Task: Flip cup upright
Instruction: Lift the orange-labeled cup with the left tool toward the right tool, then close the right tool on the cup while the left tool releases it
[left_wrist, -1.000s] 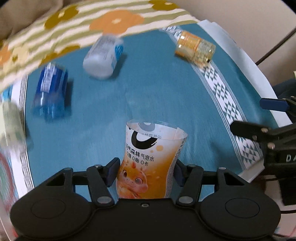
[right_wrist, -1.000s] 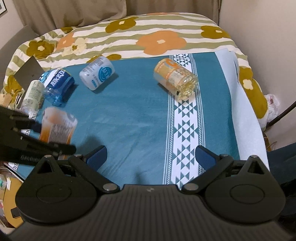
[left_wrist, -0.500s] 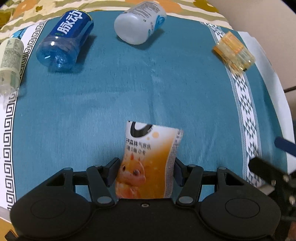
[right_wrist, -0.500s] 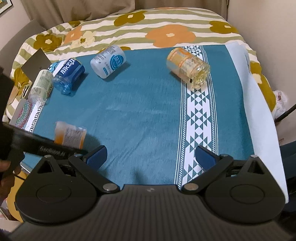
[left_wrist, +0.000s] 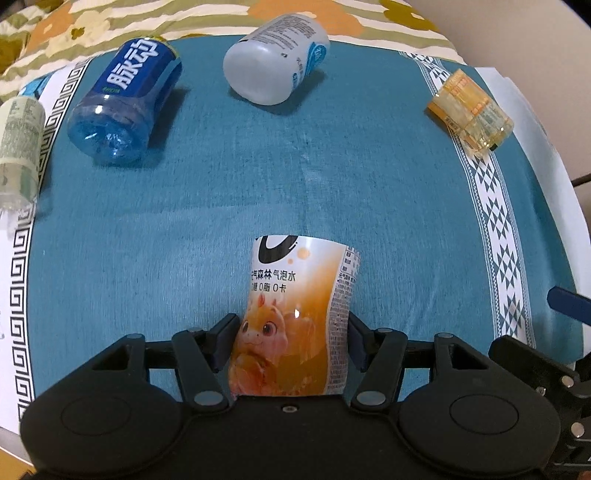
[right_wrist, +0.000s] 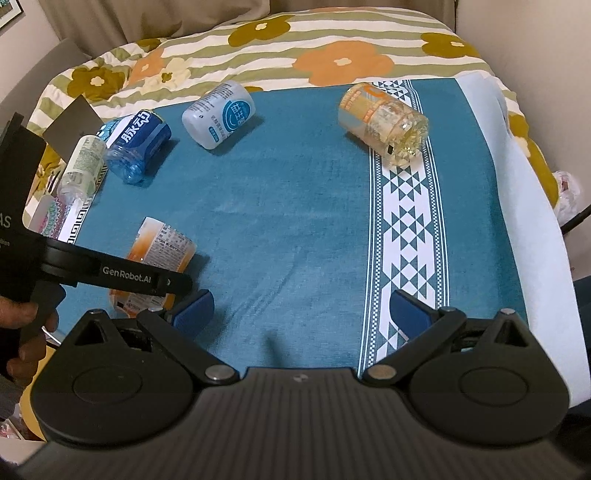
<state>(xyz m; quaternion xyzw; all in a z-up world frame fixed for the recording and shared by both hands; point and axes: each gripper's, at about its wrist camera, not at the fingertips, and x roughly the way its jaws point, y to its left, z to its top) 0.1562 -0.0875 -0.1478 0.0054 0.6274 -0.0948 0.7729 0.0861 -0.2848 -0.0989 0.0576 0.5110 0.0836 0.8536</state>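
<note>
An orange-labelled cup (left_wrist: 299, 317) cut from a drinks bottle, with a cartoon animal on it, sits between the fingers of my left gripper (left_wrist: 290, 339), which is shut on it. In the right wrist view the same cup (right_wrist: 157, 258) stands at the left on the teal cloth, its open end up and tilted slightly, partly behind the left gripper's black arm (right_wrist: 110, 273). My right gripper (right_wrist: 301, 314) is open and empty above the cloth's near edge.
Lying on their sides on the teal cloth (left_wrist: 258, 184): a blue cup (left_wrist: 125, 107), a white cup (left_wrist: 277, 77), a yellow clear cup (left_wrist: 471, 114) on the patterned stripe, and a pale green bottle (left_wrist: 18, 140) at the left edge. A flowered bedspread (right_wrist: 295, 48) lies behind.
The left gripper has lowered the orange cup from mid-air down to the cloth and turned to face the bed squarely. The right gripper has stayed open and shifted only slightly.
</note>
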